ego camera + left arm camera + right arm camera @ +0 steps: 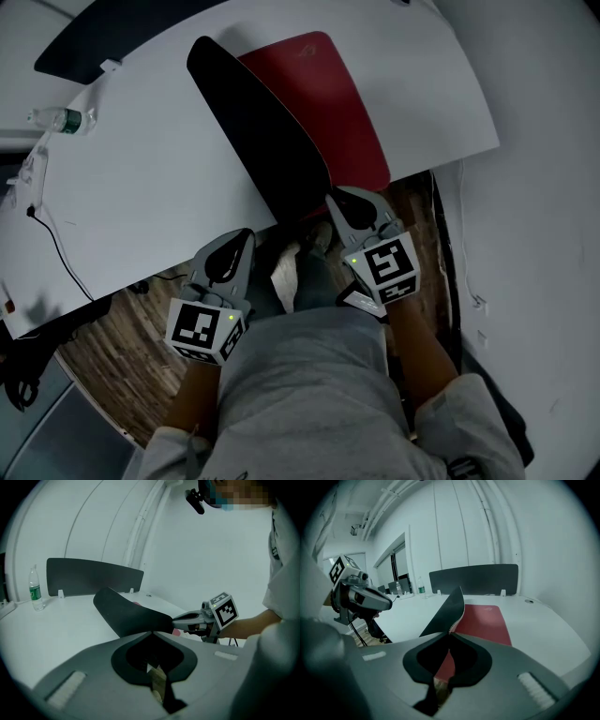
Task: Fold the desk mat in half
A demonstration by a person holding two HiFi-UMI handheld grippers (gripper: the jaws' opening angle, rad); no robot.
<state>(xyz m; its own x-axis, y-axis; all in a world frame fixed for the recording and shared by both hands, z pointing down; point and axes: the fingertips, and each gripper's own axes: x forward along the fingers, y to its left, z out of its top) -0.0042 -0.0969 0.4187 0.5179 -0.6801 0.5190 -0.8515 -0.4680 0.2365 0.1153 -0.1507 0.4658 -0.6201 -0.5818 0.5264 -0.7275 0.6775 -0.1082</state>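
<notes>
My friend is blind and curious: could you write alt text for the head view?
From above, the right tool pinches the near edge of a red desk mat on a white table, its black underside raised. The left tool hangs shut and empty by the table's edge.

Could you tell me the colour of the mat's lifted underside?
Black, clearest on the desk mat in the head view.

A white desk (141, 178) fills the upper half of the head view, and wood-plank floor (103, 366) shows below it at lower left. A dark divider panel (93, 576) stands along the desk's far edge, with a clear water bottle (34, 590) at its left. The white wall (543, 536) carries vertical pipes (487, 522). A window (396, 569) shows at left.
</notes>
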